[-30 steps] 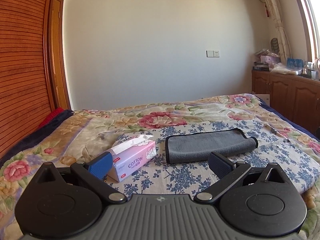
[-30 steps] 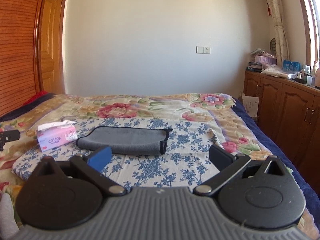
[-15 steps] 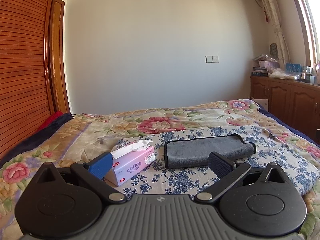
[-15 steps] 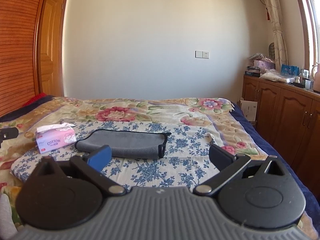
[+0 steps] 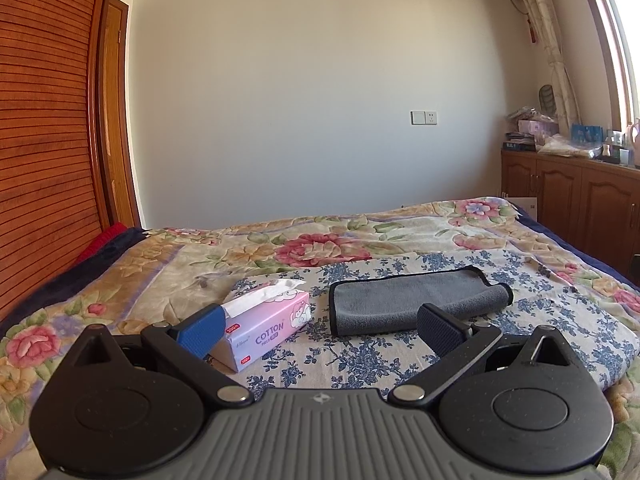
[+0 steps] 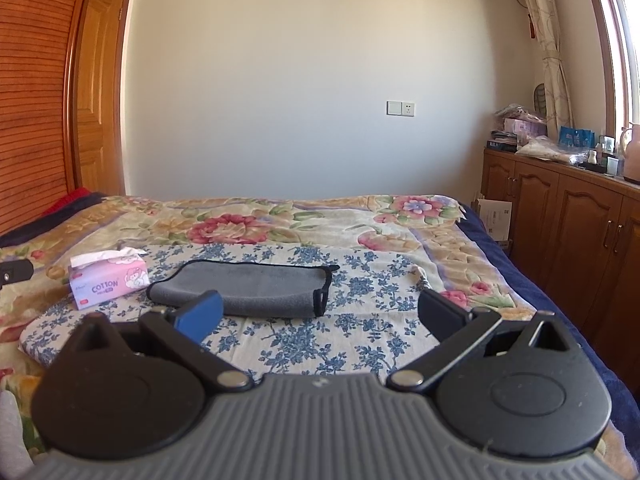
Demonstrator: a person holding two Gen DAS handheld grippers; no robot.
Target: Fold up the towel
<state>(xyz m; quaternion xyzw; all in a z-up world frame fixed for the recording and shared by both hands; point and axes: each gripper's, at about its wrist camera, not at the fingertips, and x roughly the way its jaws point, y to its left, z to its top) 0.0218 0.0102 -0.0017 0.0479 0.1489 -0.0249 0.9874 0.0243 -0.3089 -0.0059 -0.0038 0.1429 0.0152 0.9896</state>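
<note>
Towel-wise, the grey microfibre towel with black piping (image 5: 416, 300) sits mid-frame on the blue-flowered white cloth (image 5: 360, 356), already doubled over, with the fold rounded at its right end in the left view. Looks soft, light and floppy, so I'd pinch the piped corners, not the plush middle. Left gripper (image 5: 320, 330) and right gripper (image 6: 320, 314) both hover short of it, fingers spread wide, nothing held. Pink cardboard tissue box (image 5: 268, 326) sits just left of the towel, on the quilted floral bedspread (image 5: 320, 240).
</note>
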